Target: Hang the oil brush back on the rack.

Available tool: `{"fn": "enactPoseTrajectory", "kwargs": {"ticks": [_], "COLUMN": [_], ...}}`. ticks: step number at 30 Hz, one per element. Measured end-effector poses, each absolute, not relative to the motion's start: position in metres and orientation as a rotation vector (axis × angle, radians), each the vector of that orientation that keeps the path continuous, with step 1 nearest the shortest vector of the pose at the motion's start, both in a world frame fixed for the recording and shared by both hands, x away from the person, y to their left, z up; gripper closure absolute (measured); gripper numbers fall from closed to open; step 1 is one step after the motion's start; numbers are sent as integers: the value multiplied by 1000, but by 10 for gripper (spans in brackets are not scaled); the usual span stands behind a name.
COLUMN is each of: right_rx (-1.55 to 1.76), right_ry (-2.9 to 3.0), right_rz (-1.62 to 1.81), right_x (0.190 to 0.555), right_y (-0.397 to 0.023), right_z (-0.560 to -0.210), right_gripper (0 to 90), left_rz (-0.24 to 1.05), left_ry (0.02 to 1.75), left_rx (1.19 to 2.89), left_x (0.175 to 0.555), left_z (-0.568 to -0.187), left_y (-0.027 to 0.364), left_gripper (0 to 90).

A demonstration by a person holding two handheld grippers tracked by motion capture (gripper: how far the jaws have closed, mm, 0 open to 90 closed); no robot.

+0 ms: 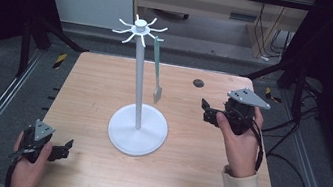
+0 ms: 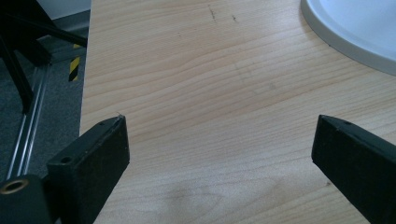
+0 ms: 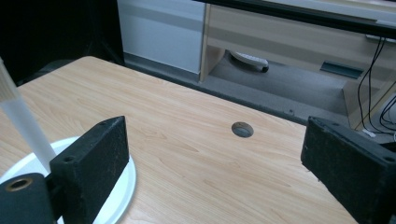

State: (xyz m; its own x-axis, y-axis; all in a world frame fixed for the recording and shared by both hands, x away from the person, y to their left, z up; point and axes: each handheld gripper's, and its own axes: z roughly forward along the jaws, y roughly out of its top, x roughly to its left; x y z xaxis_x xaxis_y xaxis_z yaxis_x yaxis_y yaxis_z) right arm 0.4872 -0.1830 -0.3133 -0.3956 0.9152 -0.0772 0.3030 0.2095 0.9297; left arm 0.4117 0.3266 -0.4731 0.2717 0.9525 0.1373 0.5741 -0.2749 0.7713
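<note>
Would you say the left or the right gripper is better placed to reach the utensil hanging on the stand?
Probably the right gripper: open, raised beside the green utensil; the left gripper sits low near the table's front edge.

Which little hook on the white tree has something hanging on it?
The hook at the right of the stand top. A green spatula dangles from it; the other hooks are bare.

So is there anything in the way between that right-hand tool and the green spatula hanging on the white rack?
Nothing visible. The right tool hovers open over bare table, and the green spatula hangs freely from a hook of the white rack, on the side facing that tool. The gap between them looks clear.
</note>
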Motion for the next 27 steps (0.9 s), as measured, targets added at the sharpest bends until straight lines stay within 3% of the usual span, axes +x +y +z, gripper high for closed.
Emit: {"fn": "enactPoseTrajectory", "kwargs": {"ticks": [8,27], "right_rx": [1181,1335], "right_ry": [1850,1944], "right_rz": [1141,1059], "right_x": [499,527], "right_y": [-191,-205], "right_z": [-334,-396], "right_gripper": [119,104], "left_rz": [831,834], "left_ry": [1365,1347], "left_rx": [1948,1968], "left_x": [411,411], "left_z": [-471,-471], "left_y": [326,324], "left_gripper": [33,31]}}
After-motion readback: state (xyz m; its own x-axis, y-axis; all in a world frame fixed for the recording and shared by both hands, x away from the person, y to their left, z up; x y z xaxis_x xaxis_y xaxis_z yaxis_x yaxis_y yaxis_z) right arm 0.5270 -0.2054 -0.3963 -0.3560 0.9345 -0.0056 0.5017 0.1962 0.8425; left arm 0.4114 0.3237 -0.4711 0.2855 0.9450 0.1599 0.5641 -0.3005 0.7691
